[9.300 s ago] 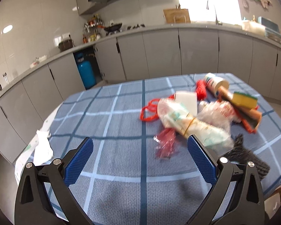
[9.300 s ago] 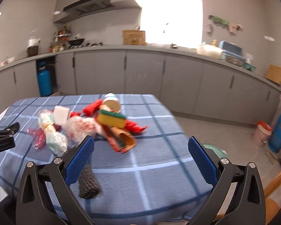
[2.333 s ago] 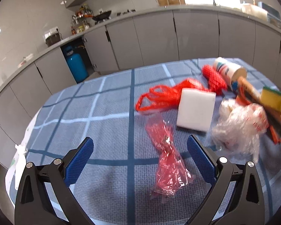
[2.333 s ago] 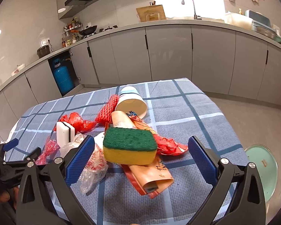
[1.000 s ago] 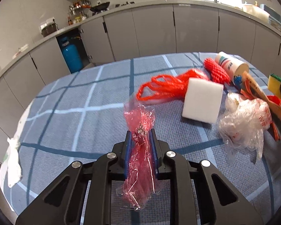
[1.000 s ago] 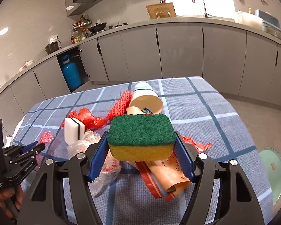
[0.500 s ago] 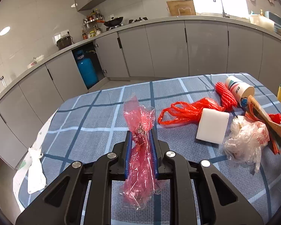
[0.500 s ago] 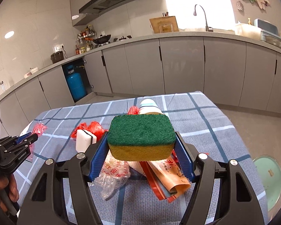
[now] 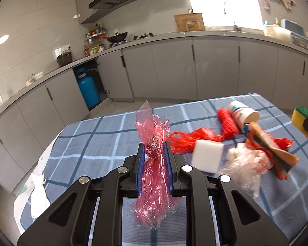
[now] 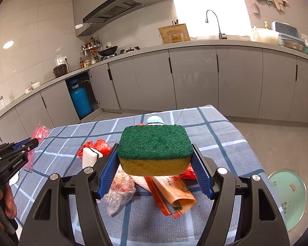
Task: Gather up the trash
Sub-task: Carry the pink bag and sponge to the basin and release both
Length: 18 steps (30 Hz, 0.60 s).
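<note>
My left gripper [image 9: 154, 153] is shut on a crumpled red plastic wrapper [image 9: 154, 164], which sticks up above the pads and hangs below them, clear of the blue checked tablecloth [image 9: 96, 143]. My right gripper [image 10: 155, 160] is shut on a green-and-yellow sponge [image 10: 154, 149], held above the cloth. In the left wrist view that sponge [image 9: 302, 117] shows at the right edge. The left gripper [image 10: 20, 146] with the red wrapper [image 10: 39, 132] appears at the left of the right wrist view.
On the cloth lie a white foam block [image 9: 207, 157], a red net bag [image 9: 195, 139], a paper cup [image 9: 243, 115], a clear crumpled bag [image 9: 246, 166] and an orange packet [image 10: 174, 192]. A green round lid [image 10: 287, 192] lies on the floor at right. Grey cabinets [image 10: 195, 78] stand behind.
Both grippers have risen with their loads; the table and its trash sit lower and farther away in both views. The wrapper and the sponge stay gripped as before.
</note>
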{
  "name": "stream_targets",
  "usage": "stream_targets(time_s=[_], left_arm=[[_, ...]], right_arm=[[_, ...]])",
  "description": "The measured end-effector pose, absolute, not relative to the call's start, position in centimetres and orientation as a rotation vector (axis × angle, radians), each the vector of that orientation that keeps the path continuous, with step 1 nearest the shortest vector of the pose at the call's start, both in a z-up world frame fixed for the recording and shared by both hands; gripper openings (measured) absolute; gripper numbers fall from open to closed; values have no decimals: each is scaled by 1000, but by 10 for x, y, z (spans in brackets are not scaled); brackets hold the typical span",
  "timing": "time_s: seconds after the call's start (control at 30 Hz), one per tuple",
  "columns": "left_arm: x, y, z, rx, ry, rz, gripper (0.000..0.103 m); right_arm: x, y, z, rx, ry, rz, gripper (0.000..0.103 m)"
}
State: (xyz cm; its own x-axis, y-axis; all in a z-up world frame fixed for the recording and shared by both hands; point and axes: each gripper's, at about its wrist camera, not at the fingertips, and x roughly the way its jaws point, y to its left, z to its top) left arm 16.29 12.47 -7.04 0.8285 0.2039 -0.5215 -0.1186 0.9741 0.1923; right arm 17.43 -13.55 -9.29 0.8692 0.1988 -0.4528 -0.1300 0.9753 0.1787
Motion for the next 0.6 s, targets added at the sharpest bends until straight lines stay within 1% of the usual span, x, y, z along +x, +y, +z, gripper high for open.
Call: stream_targets(time_s=[0.6], left_arm=[[173,22,-69,228,540,-58,19]], right_arm=[[163,-187,-99,181,487,67,67]])
